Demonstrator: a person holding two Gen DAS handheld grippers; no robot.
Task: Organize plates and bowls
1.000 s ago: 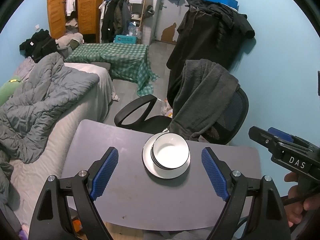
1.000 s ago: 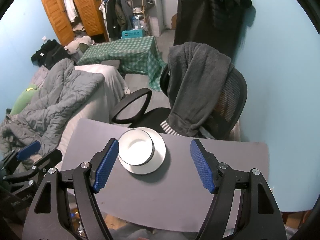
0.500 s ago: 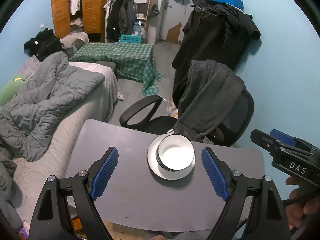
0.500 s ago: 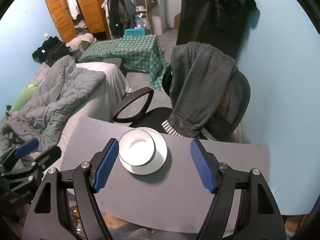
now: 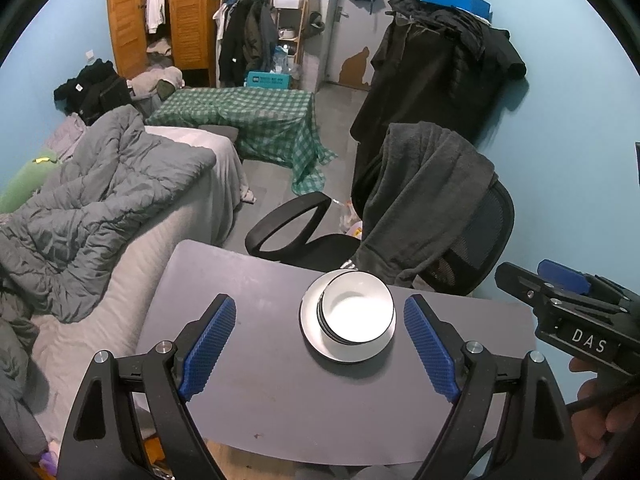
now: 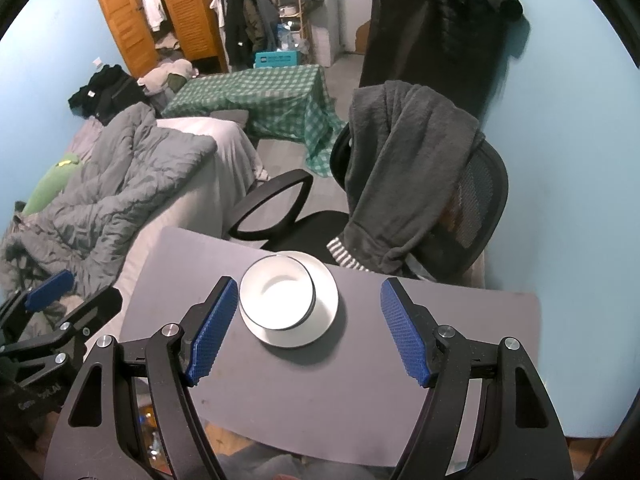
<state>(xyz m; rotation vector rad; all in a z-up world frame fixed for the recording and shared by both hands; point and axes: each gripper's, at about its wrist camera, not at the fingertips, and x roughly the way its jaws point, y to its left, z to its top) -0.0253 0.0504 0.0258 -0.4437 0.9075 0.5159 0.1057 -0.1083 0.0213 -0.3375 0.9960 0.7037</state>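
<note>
Black jaws, blue ribbed pads [image 5: 208,352], silver screws

Across both wrist views the change is small and is a drift of framing, not of the objects. In the left wrist view the stack of bowls [image 5: 355,312] on its plate [image 5: 347,349] now sits nearer the right pad of the left gripper [image 5: 320,344], where a second ago it lay about midway between the pads; the room beyond has slid to the right too, and more of the grey table [image 5: 280,400] shows beside the left pad. In the right wrist view the bowls [image 6: 277,295] lie slightly farther from the left pad of the right gripper [image 6: 306,330], and the office chair [image 6: 476,204] stands a little more to the right
</note>
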